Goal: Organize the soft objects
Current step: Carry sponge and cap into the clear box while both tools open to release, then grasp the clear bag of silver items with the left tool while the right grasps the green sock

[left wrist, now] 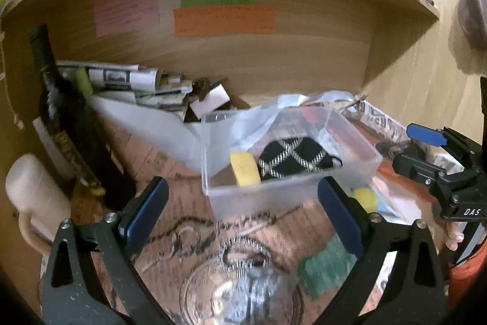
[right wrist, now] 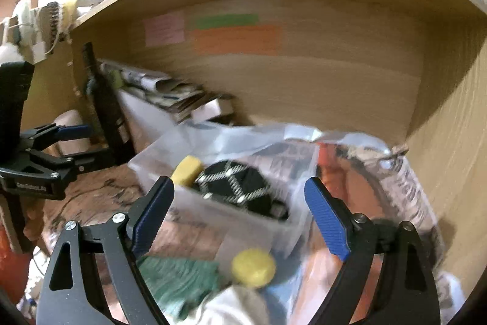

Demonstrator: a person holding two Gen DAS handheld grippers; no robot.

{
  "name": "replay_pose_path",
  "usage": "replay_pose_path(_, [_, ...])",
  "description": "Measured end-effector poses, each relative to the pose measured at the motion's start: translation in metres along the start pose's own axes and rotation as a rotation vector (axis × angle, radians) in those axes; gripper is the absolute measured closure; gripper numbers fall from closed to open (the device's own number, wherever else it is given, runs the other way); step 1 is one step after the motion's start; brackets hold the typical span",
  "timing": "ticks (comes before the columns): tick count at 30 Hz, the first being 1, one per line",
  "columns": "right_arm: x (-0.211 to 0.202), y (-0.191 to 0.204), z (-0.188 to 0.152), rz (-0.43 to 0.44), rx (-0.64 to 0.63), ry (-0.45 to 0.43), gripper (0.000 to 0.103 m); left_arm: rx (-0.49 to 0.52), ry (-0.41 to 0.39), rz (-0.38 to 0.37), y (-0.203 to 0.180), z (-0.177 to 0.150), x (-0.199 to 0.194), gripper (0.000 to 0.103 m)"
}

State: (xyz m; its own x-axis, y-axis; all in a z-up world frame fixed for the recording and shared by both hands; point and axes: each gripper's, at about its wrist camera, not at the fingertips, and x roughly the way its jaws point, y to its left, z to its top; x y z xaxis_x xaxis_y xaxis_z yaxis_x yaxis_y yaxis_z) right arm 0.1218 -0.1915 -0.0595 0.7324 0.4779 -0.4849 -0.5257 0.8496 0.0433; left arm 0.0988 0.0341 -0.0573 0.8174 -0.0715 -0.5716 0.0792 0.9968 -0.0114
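Both grippers' fingers [left wrist: 143, 215] [right wrist: 327, 221] spread apart, empty, before clear bin [left wrist: 350, 139] holding black sock [left wrist: 296, 159] lying lengthwise left-right.

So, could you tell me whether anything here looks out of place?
Yes: the yellow round sponge and green cloth lie outside the clear bin, while a yellow sponge and black patterned cloth are already inside. Both grippers are open and empty.
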Motion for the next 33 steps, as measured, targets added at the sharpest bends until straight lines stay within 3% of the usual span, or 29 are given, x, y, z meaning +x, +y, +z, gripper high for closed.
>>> replay_pose_path(5, [-0.001, 0.013, -0.023, 0.047, 0.02, 0.043, 0.017, -0.013, 0.052, 0.0, -0.001, -0.034, -0.001, 0.002])
replay_pose_path(12, [0.02, 0.032, -0.058, 0.128, 0.041, 0.173, 0.017, -0.036, 0.164, 0.0, -0.004, -0.077, 0.017, 0.002])
replay_pose_path(20, [0.04, 0.049, -0.076, 0.139, -0.018, 0.258, 0.017, -0.078, 0.2, -0.032, -0.001, -0.104, 0.026, 0.003])
replay_pose_path(23, [0.044, 0.051, -0.079, 0.122, -0.061, 0.273, 0.018, -0.069, 0.21, -0.037, -0.002, -0.106, 0.028, 0.02])
replay_pose_path(25, [0.047, 0.052, -0.08, 0.101, -0.09, 0.283, 0.025, -0.067, 0.224, -0.056, -0.002, -0.107, 0.031, 0.032])
replay_pose_path(29, [0.049, 0.05, -0.08, 0.076, -0.101, 0.282, 0.046, -0.061, 0.235, -0.09, -0.004, -0.108, 0.033, 0.053])
replay_pose_path(30, [0.048, 0.048, -0.08, 0.074, -0.097, 0.281, 0.054, -0.055, 0.233, -0.093, -0.005, -0.108, 0.032, 0.056])
replay_pose_path(33, [0.046, 0.04, -0.077, 0.072, -0.062, 0.263, 0.064, -0.044, 0.222, -0.096, -0.008, -0.107, 0.026, 0.062])
